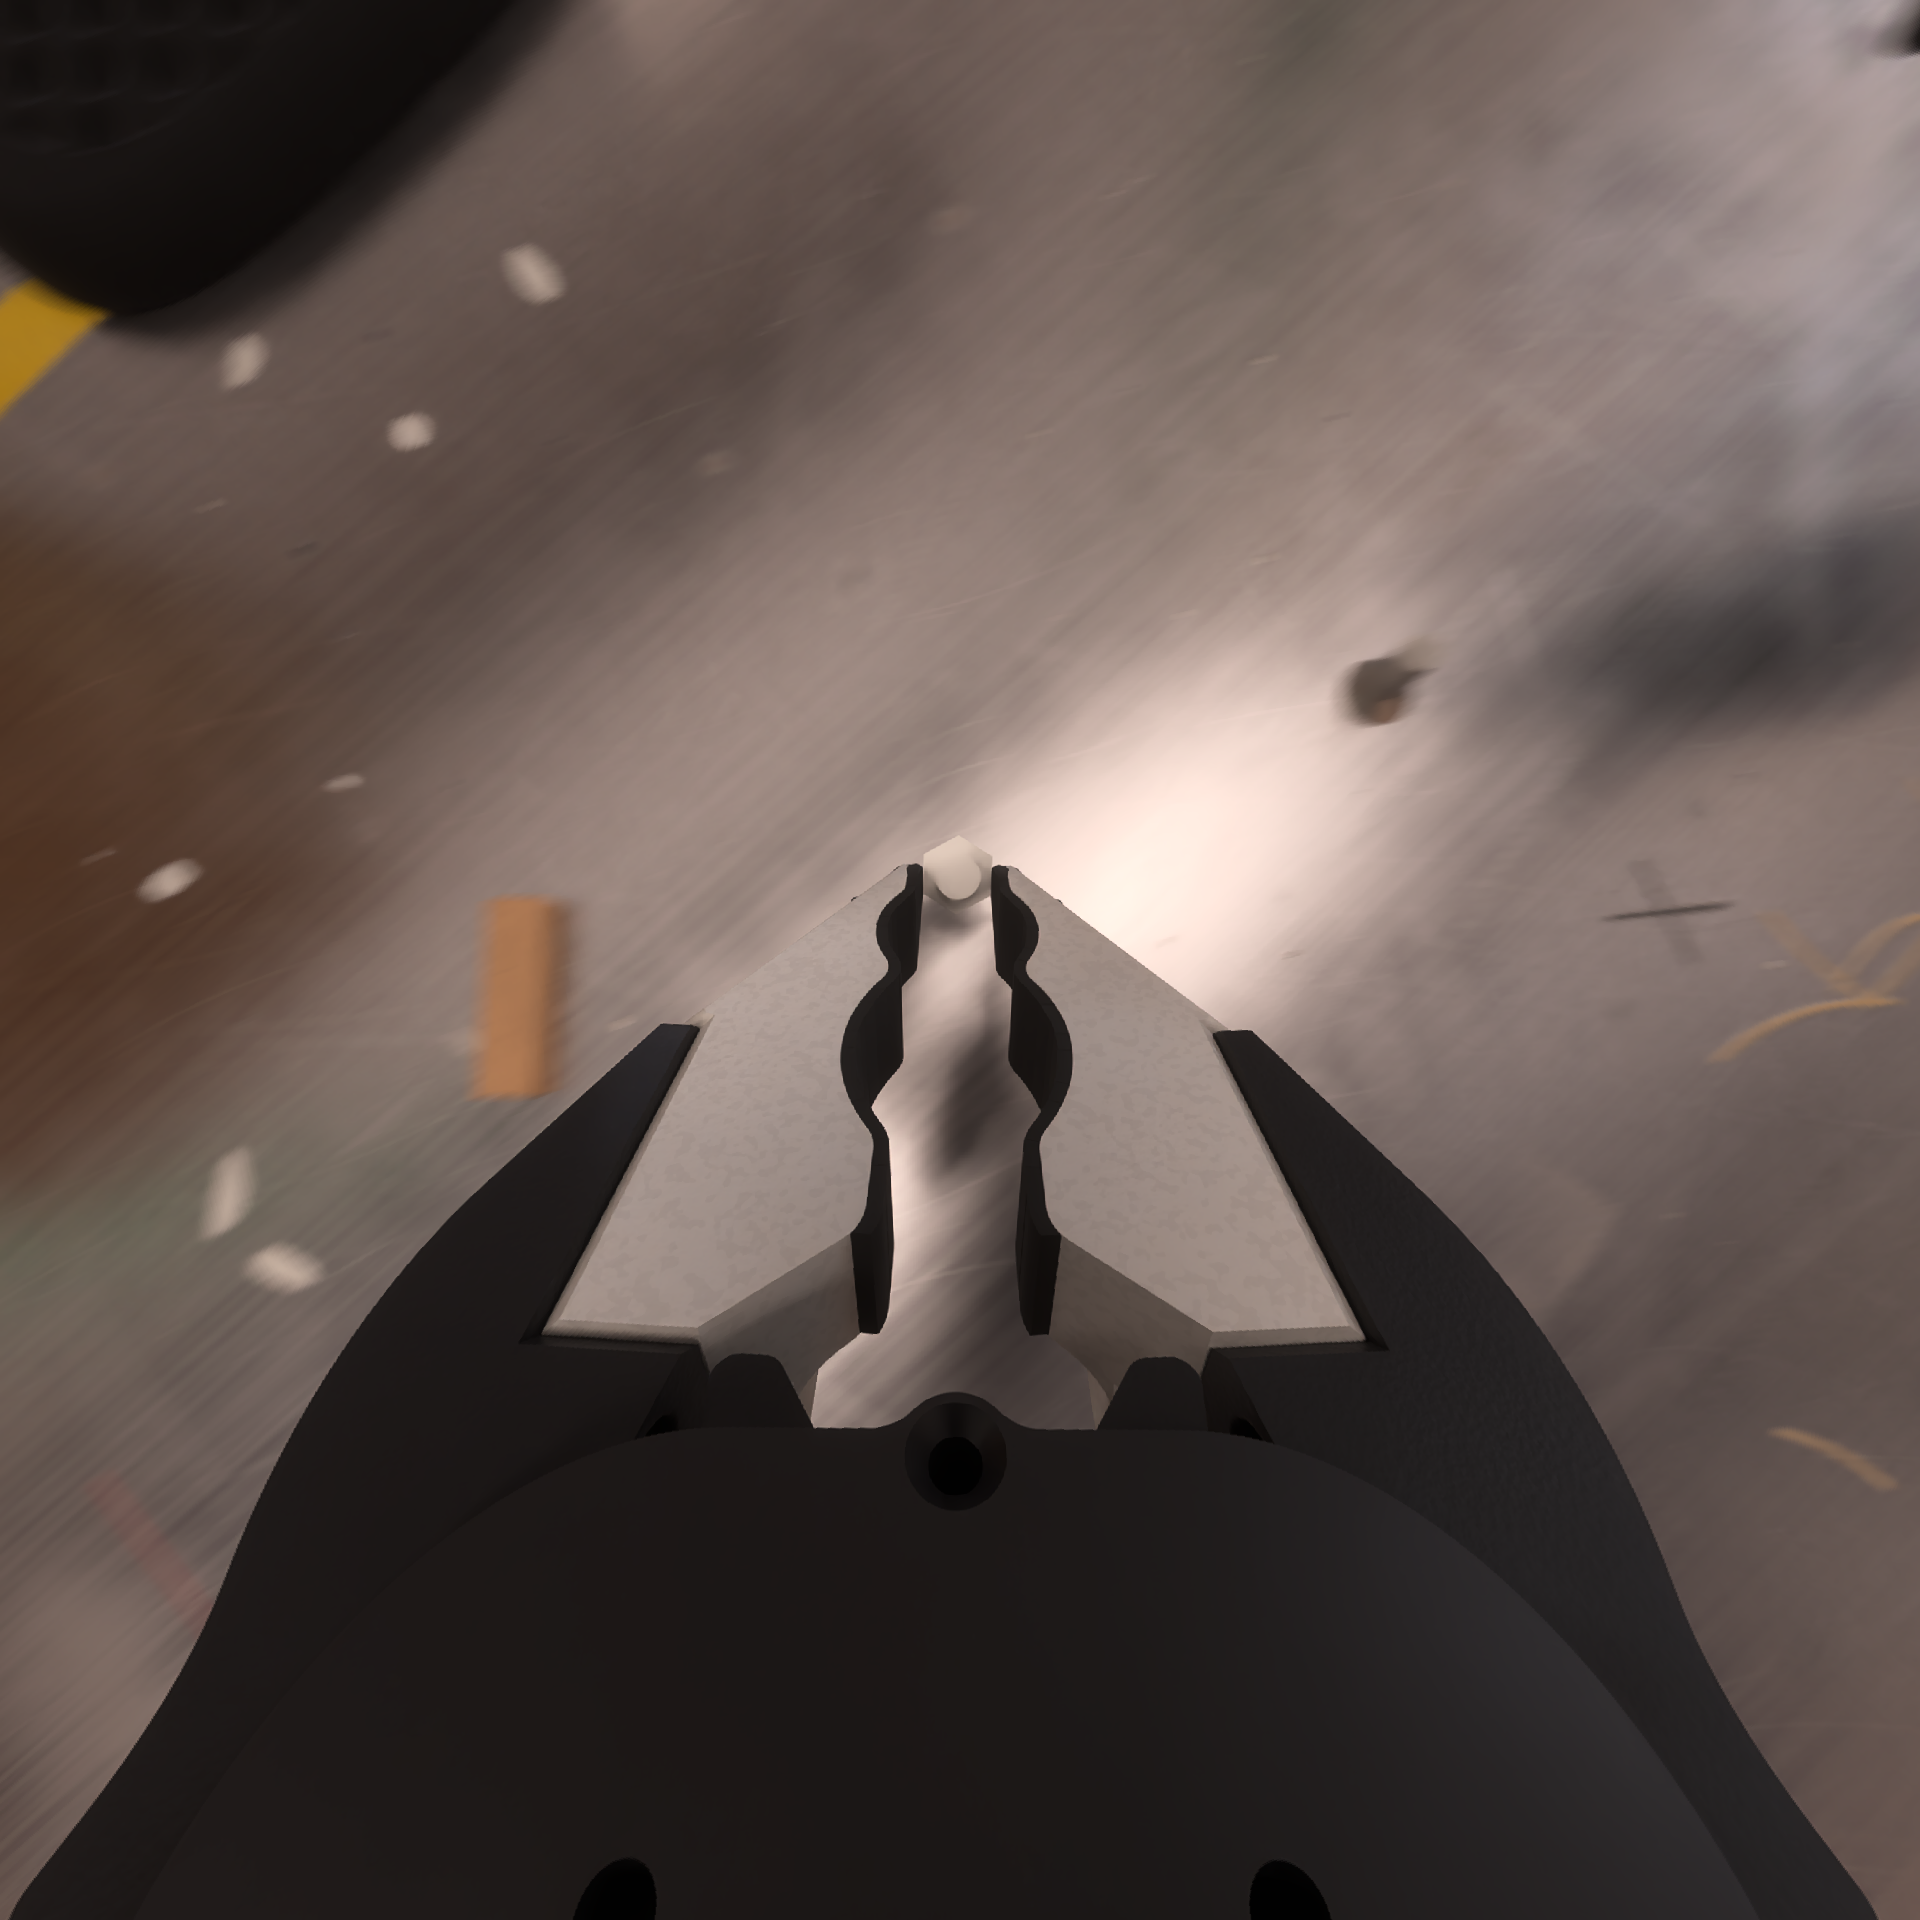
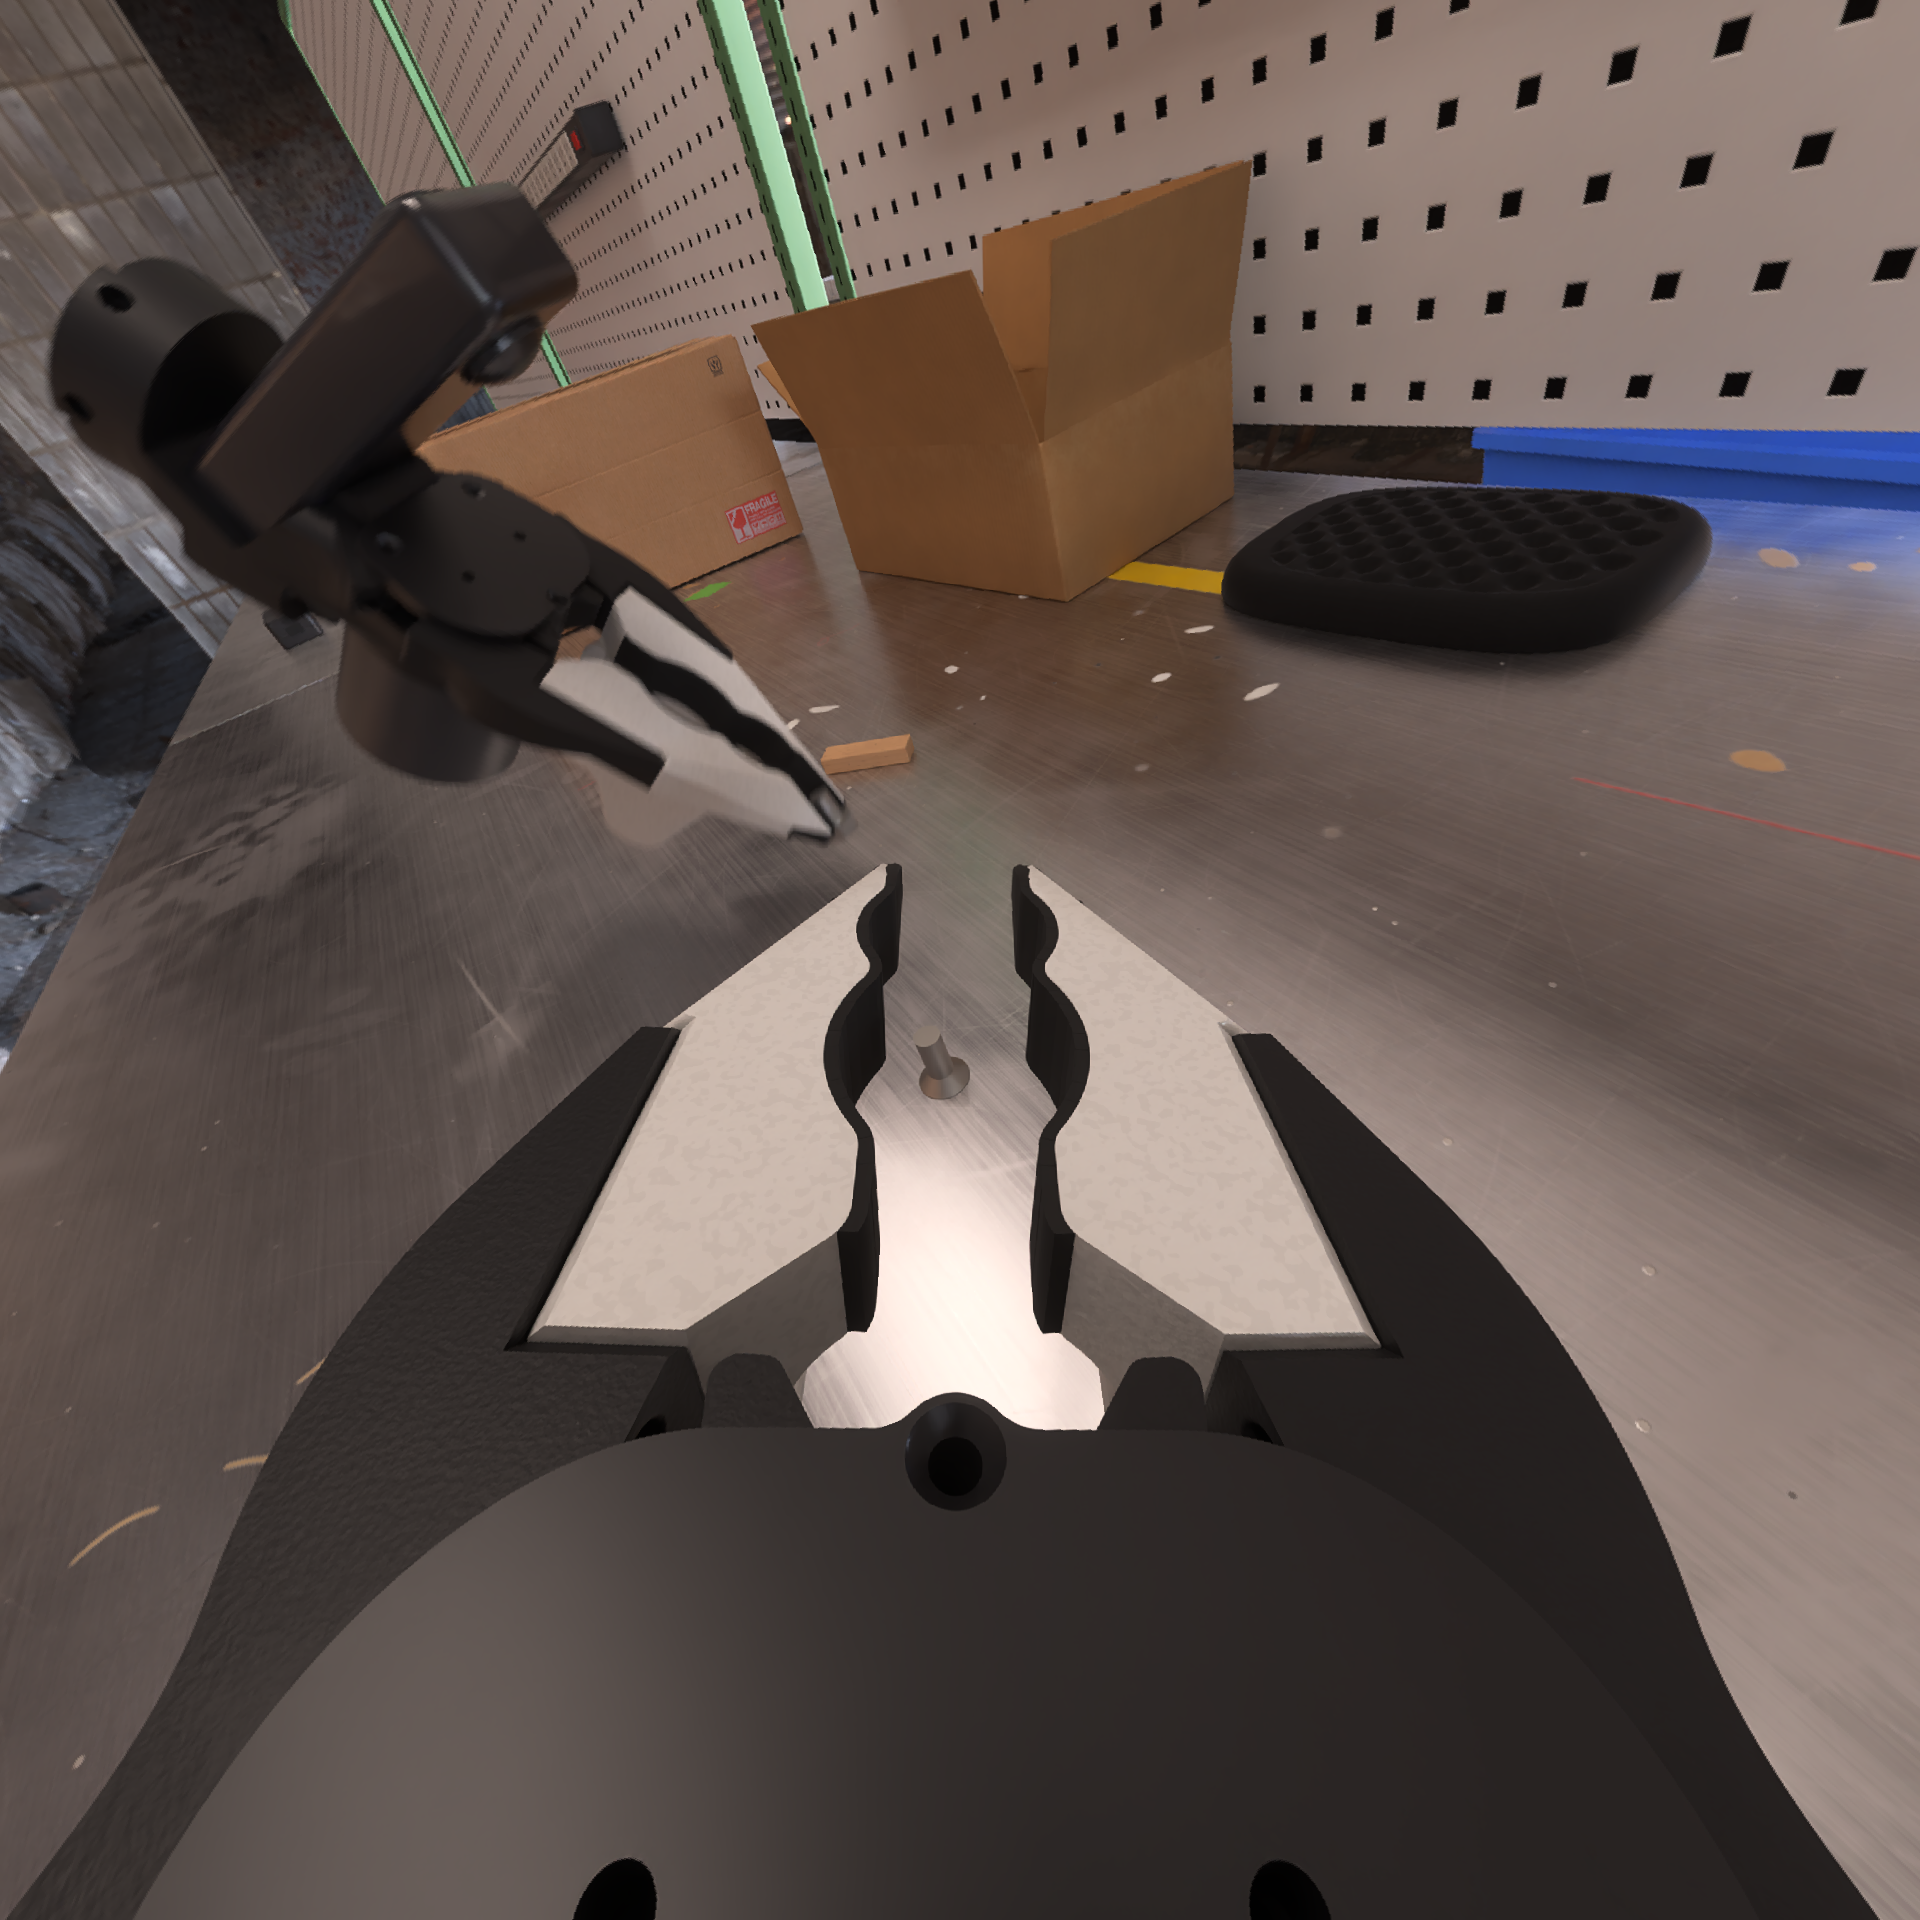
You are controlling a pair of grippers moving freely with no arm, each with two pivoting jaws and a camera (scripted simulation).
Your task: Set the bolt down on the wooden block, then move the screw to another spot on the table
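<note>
Left wrist view: left gripper (image 1: pixel 957 883) is clamping a small white bolt (image 1: pixel 953 871) at its fingertips, jaws nearly together around it. Background is smearing with blur. Wooden block (image 1: pixel 516 995) is lying on the metal table (image 1: pixel 1039 468) well to the left of the tips, apart from the bolt. A small dark item, probably the screw (image 1: pixel 1379 691), is sitting to the right of the tips and farther off; too blurred to be sure. Corner of a black mat (image 1: pixel 177 135) is showing at upper left.

Right wrist view: left gripper (image 2: pixel 826 816) is hanging at left, tilted down toward the table (image 2: pixel 1455 987), tips just above the surface; the bolt is not resolving here. Wooden block (image 2: pixel 865 752) is lying just beyond those tips. Right gripper (image 2: pixel 956 883) is standing open with nothing held. Screw (image 2: pixel 940 1062) is resting on the table between its two fingers, head nearer the camera, touching neither. Beyond the tips: closed cardboard box (image 2: pixel 623 457), open cardboard box (image 2: pixel 1023 416), then black mat (image 2: pixel 1465 566) at right, pegboard wall (image 2: pixel 1507 208) behind.
</note>
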